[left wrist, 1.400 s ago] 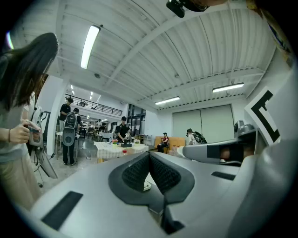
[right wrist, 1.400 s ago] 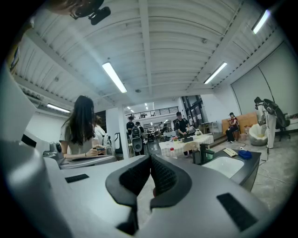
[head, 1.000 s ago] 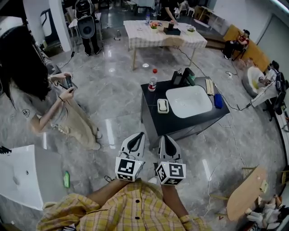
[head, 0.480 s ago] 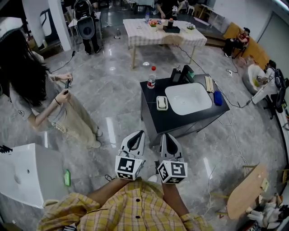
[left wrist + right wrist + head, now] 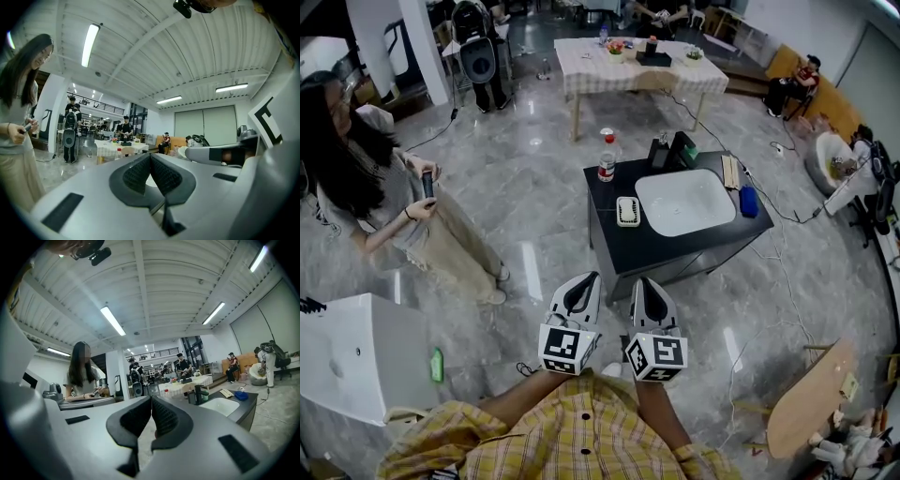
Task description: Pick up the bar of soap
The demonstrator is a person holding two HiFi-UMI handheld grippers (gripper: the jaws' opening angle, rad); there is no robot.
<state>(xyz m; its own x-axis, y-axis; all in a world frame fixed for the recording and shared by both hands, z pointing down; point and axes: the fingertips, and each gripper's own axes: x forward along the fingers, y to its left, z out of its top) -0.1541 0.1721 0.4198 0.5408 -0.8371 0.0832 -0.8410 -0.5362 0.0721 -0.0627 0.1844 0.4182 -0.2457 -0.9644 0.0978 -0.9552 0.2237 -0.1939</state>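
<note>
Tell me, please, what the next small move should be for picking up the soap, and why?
Probably step closer to the black table: the soap lies beside the white basin, far ahead of the left tongs and right tongs, both shut and empty, so neither can likely reach it yet.

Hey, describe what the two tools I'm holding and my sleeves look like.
The left tool and right tool are light grey shells that taper to a point, with black inset padding. Each carries a cube with black-and-white square markers. Their pads are dark and ribbed. The person wears a yellow checked shirt.
</note>
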